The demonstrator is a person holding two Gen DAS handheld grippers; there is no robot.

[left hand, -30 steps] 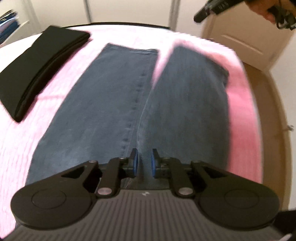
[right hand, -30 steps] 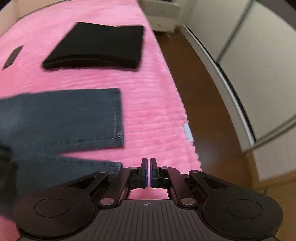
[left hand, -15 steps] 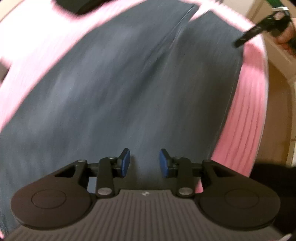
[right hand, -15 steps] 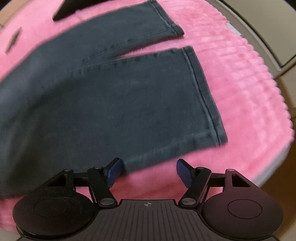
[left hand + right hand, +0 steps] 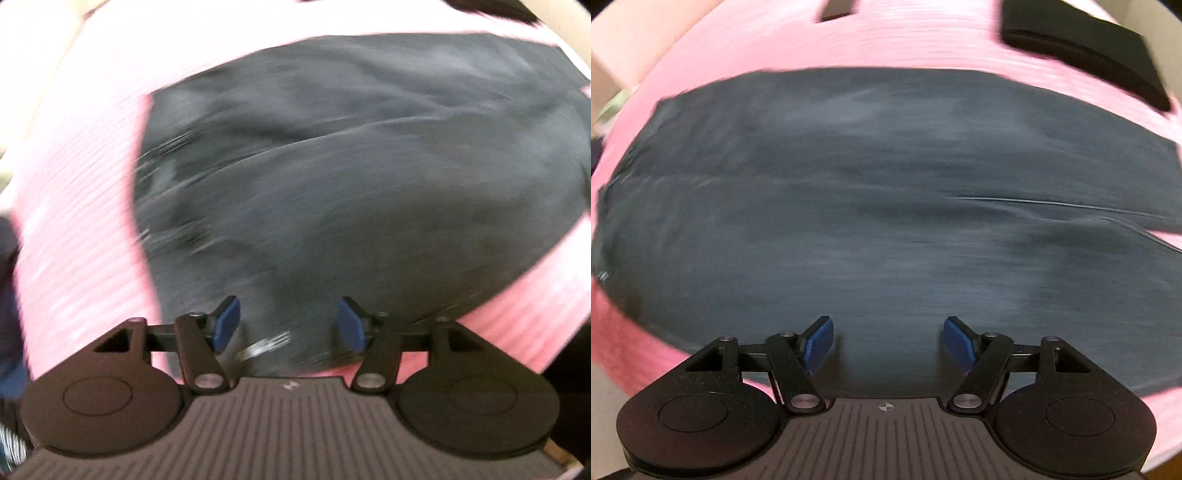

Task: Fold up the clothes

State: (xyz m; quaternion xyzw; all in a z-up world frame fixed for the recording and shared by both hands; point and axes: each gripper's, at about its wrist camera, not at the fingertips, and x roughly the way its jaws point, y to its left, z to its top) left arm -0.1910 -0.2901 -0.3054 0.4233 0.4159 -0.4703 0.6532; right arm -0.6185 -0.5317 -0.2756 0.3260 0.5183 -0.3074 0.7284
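Dark blue jeans (image 5: 351, 184) lie flat on a pink ribbed blanket (image 5: 81, 184), blurred by motion in both views. In the left wrist view my left gripper (image 5: 288, 325) hangs over the waist end of the jeans, its jaws opening, with only cloth below and nothing pinched between the blue pads. In the right wrist view the jeans (image 5: 879, 206) fill the middle of the picture. My right gripper (image 5: 888, 345) stands open above their near edge, holding nothing.
A folded black garment (image 5: 1086, 51) lies on the pink blanket (image 5: 886, 40) at the far right, beyond the jeans. A small dark flat item (image 5: 836, 9) sits at the blanket's far edge. The blanket's near edge shows at the lower left.
Both grippers have opened from shut or nearly shut. Both swept fast across the jeans: the left from the legs to the waist end while rolling, the right from the hems onto the middle.
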